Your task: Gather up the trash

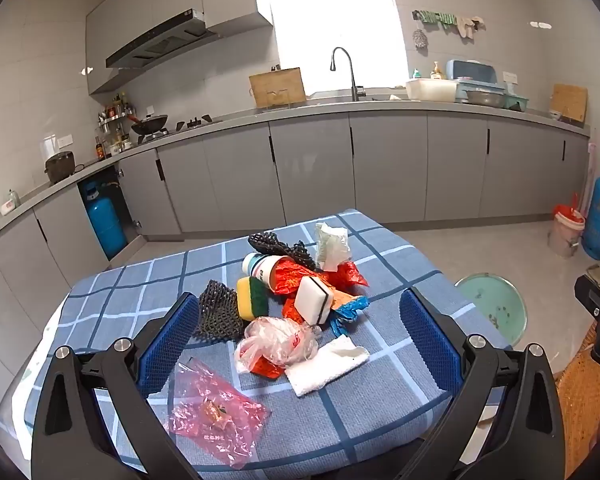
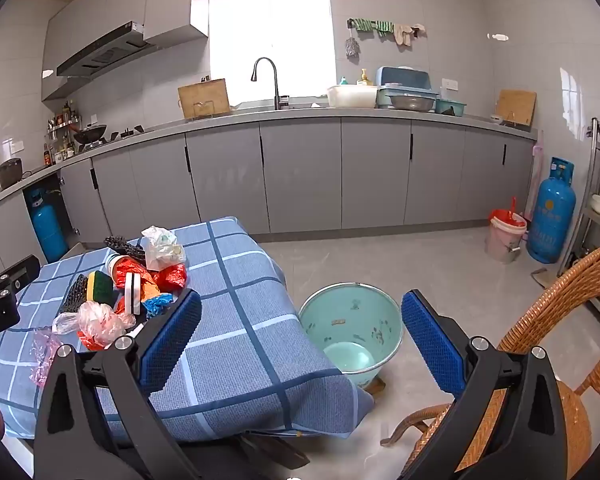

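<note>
A heap of trash lies on the blue checked tablecloth [image 1: 380, 392]: a clear plastic bag [image 1: 278, 344], a white paper towel [image 1: 326, 364], a pink plastic bag [image 1: 216, 416], a white sponge [image 1: 314, 300], a yellow-green sponge [image 1: 252, 298], black netting [image 1: 216, 312], red wrappers [image 1: 292, 276] and a crumpled white bag [image 1: 332, 246]. My left gripper [image 1: 300, 336] is open and empty, hovering over the heap. My right gripper [image 2: 300, 336] is open and empty, above the table's right edge and a light green bin [image 2: 352, 332] on the floor. The heap shows left in the right wrist view [image 2: 116, 292].
A wicker chair [image 2: 560, 320] stands at the right by the bin [image 1: 492, 308]. Grey kitchen cabinets [image 2: 300, 176] run along the back. A blue gas cylinder [image 2: 550, 212] and a pink bucket [image 2: 504, 236] stand at the far right.
</note>
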Tool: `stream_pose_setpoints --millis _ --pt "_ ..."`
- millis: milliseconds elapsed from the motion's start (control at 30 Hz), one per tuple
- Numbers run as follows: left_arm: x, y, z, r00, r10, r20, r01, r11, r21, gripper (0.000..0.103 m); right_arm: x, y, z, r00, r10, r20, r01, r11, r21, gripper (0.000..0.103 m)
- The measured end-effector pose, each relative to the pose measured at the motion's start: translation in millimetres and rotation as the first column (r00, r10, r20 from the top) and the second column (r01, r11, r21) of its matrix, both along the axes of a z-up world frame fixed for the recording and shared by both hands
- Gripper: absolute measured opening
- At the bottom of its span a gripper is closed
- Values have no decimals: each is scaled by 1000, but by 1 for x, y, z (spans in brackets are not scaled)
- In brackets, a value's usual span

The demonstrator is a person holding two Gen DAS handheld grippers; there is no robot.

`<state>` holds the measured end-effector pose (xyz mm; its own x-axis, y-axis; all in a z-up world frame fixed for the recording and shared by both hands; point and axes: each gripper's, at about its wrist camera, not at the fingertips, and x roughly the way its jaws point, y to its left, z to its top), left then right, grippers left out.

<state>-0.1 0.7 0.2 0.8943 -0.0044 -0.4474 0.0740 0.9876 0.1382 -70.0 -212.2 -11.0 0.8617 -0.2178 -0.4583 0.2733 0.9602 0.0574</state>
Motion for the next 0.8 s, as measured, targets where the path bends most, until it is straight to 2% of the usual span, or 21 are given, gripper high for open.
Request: stream_pose_setpoints --millis 800 --pt "-2 3 9 1000 11 18 -11 1000 1 99 0 -3 0 1000 3 9 -3 1000 7 98"
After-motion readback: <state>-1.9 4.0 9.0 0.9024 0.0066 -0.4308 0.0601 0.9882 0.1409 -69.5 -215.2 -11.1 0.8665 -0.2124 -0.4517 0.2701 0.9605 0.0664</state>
